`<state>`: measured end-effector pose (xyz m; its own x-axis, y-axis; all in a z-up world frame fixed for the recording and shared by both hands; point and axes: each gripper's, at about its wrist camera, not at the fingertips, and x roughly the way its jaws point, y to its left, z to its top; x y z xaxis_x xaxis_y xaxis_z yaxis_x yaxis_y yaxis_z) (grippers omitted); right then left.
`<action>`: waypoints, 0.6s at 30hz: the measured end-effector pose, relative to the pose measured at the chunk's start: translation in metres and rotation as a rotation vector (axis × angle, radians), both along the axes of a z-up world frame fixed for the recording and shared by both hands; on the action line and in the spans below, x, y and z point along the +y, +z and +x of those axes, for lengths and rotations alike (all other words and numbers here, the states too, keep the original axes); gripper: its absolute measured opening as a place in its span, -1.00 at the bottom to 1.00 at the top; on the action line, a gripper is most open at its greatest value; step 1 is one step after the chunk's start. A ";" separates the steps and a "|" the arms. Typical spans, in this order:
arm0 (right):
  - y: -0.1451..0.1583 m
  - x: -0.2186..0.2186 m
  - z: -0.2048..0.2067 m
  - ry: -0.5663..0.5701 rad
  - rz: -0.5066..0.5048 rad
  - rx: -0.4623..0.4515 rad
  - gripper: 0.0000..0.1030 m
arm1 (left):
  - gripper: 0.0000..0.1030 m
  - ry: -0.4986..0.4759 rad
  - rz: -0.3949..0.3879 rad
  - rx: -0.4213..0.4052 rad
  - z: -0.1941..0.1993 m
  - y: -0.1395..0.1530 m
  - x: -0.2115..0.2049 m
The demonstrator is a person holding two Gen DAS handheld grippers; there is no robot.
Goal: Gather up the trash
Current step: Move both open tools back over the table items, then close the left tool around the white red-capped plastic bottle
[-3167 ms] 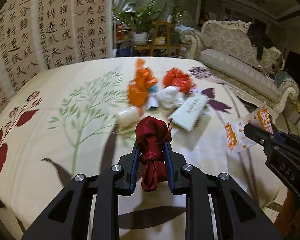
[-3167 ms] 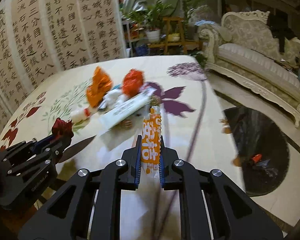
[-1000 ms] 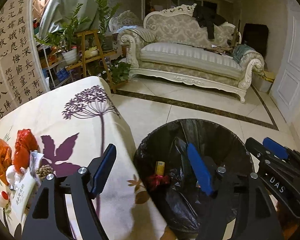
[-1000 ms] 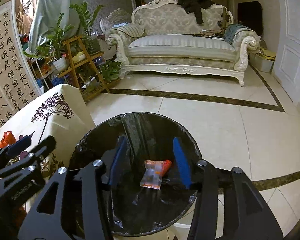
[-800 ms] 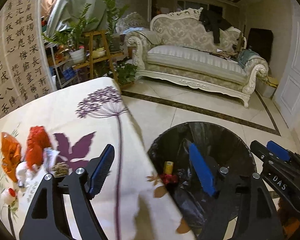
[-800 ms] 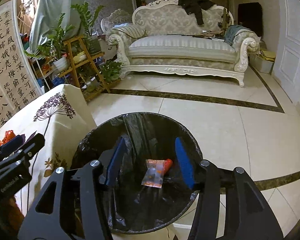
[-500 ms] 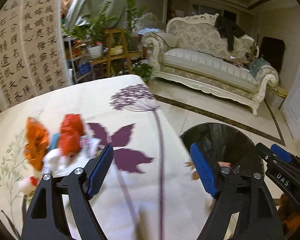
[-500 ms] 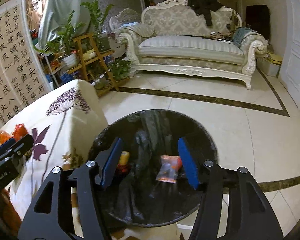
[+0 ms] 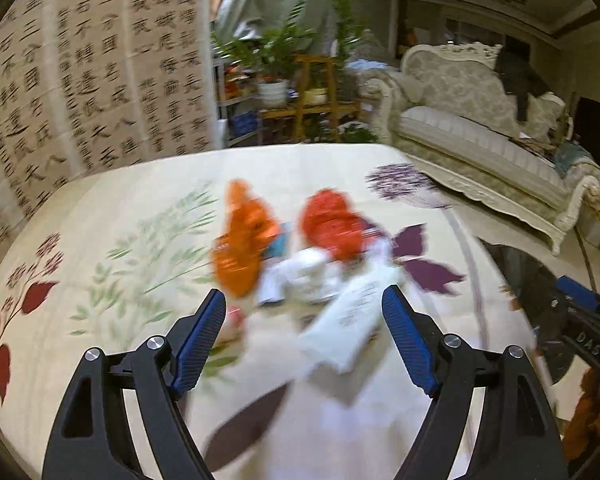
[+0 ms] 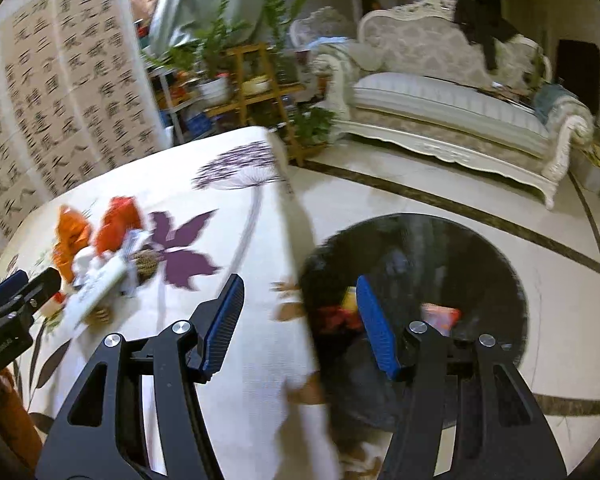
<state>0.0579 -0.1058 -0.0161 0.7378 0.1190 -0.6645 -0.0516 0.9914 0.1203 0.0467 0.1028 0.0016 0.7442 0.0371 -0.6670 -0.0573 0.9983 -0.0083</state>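
Observation:
My left gripper is open and empty above the table, facing a blurred trash pile: an orange wrapper, a red crumpled bag, white crumpled paper and a white flat packet. My right gripper is open and empty over the table's right edge beside the black-lined bin. In the bin lie a red bundle and an orange-and-clear wrapper. The pile also shows in the right wrist view.
The table wears a cream floral cloth. A calligraphy screen stands behind it, with a plant shelf and a sofa beyond. The bin stands on the tiled floor right of the table.
Both grippers dropped their held trash into the bin and opened. The left gripper has swung back left to face the pile on the table; the right one is turning left from the bin.

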 end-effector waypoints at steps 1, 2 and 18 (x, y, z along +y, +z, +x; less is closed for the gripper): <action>0.000 0.006 0.000 0.014 -0.002 0.001 0.11 | 0.51 0.021 0.002 0.008 -0.002 -0.003 0.011; 0.001 0.014 0.000 0.031 -0.002 0.003 0.11 | 0.51 0.032 0.003 0.012 -0.003 -0.004 0.016; -0.004 0.075 -0.002 0.160 -0.027 0.030 0.11 | 0.51 0.119 0.003 0.072 -0.004 -0.028 0.069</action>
